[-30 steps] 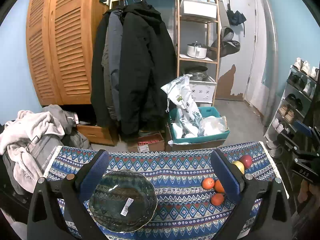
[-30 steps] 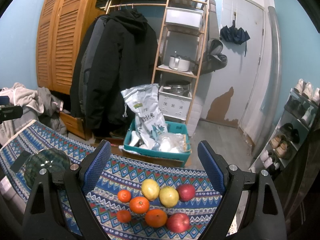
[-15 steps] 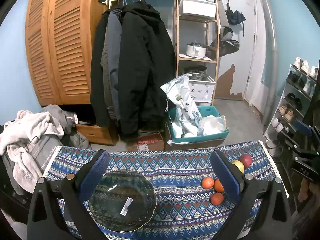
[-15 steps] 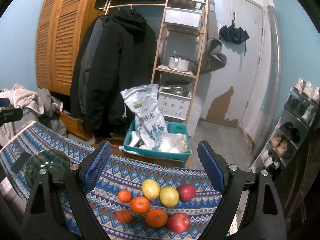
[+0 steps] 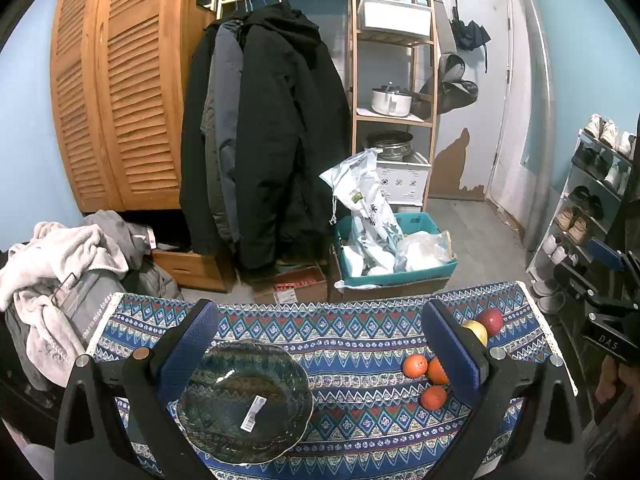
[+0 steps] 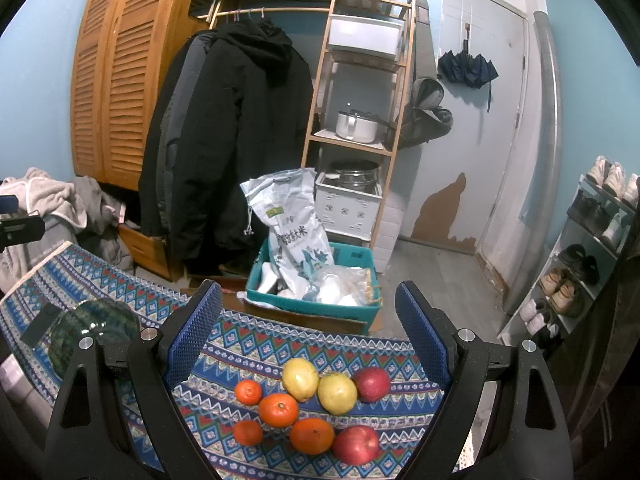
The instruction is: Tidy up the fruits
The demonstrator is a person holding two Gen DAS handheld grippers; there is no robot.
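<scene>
A dark green glass bowl (image 5: 244, 400) with a white sticker sits on the patterned blue cloth (image 5: 352, 332), between the fingers of my open, empty left gripper (image 5: 320, 340). To its right lie oranges (image 5: 414, 365), a lemon (image 5: 476, 330) and a red apple (image 5: 491, 320). In the right wrist view my right gripper (image 6: 308, 332) is open and empty above the fruit cluster: several oranges (image 6: 278, 409), two lemons (image 6: 300, 378) and two red apples (image 6: 372, 384). The bowl (image 6: 92, 332) shows at far left.
Beyond the table's far edge stand a teal bin (image 5: 394, 256) with white bags, a cardboard box, hanging dark coats (image 5: 264, 136) and a wooden shelf. A pile of clothes (image 5: 56, 264) lies at the left. A shoe rack (image 6: 592, 248) stands at the right.
</scene>
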